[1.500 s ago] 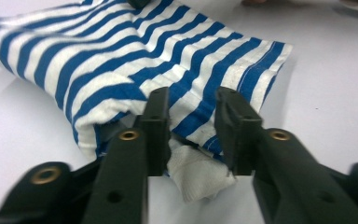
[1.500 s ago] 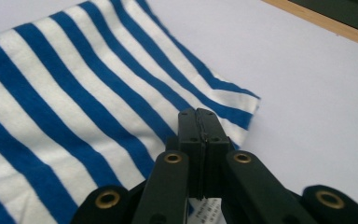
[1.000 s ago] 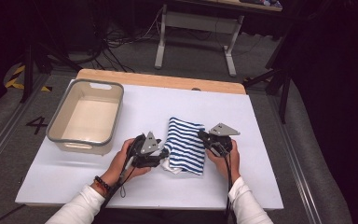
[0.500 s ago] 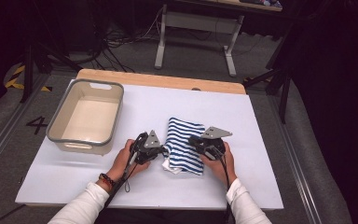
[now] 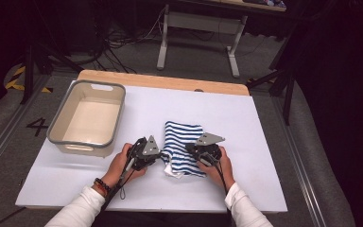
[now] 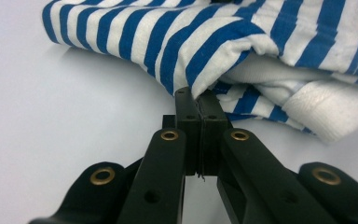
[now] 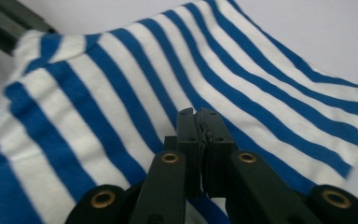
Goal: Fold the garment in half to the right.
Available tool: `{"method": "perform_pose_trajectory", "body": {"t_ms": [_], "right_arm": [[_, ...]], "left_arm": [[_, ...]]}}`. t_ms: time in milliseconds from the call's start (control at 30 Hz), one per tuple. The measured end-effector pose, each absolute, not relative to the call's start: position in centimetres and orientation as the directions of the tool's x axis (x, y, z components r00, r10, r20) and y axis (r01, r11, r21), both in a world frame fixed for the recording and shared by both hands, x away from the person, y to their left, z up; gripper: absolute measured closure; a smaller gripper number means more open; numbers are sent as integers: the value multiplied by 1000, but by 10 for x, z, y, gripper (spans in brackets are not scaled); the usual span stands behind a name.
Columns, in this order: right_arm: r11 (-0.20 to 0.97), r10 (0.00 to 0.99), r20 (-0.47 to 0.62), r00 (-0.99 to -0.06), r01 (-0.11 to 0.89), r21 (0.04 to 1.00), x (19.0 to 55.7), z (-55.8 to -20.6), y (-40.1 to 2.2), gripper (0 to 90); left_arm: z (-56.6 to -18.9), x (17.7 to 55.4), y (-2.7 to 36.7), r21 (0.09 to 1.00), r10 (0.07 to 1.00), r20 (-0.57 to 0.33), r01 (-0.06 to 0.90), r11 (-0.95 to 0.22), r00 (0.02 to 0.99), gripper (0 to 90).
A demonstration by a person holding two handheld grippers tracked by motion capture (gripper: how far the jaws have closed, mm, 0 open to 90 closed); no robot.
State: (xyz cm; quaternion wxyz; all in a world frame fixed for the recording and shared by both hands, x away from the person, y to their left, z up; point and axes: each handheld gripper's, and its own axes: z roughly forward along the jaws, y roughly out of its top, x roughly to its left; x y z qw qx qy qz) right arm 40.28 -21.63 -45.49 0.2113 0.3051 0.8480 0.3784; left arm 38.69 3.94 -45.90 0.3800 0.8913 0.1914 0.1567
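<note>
STEP: gripping folded striped cloth (image 5: 182, 146) | left gripper (image 6: 199, 100) jaws clamping its edge, having just closed | right gripper (image 7: 198, 116) jaws clamping cloth | NEXT: lifting evenly, likely toward tub (image 5: 56, 135)

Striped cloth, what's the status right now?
Left gripper just closed, pinching striped cloth edge. Right gripper shut on cloth. Bin stands apart.

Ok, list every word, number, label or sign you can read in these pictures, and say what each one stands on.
"4": a large black figure on the grey floor left of the table, beside the beige tub.
Yellow and black hazard stripes: a marking on the floor farther back on the left, with no words.
The striped cloth, the left gripper and the right gripper bear no readable text.
</note>
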Motion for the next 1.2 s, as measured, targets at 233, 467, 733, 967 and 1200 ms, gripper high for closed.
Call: {"method": "perform_pose_trajectory", "body": {"t_ms": [233,467,733,967,1200], "right_arm": [[523,748,-179,-639,402,751,413,-456,-236,895],[506,775,-195,-601,405,762,413,-450,-242,892],[461,704,-128,-699,311,831,388,-433,-222,886],[515,607,-122,-786,272,813,369,-437,-199,889],[560,578,-122,-807,282,779,360,-449,-190,897]], "left_arm": [[-465,390,39,731,459,131,227,-643,879,897],[-465,391,39,732,460,129,229,-642,878,896],[-466,391,40,734,459,128,227,-640,879,895],[-466,391,40,735,460,128,228,-639,879,895],[-466,391,40,734,461,127,229,-639,878,894]]}}
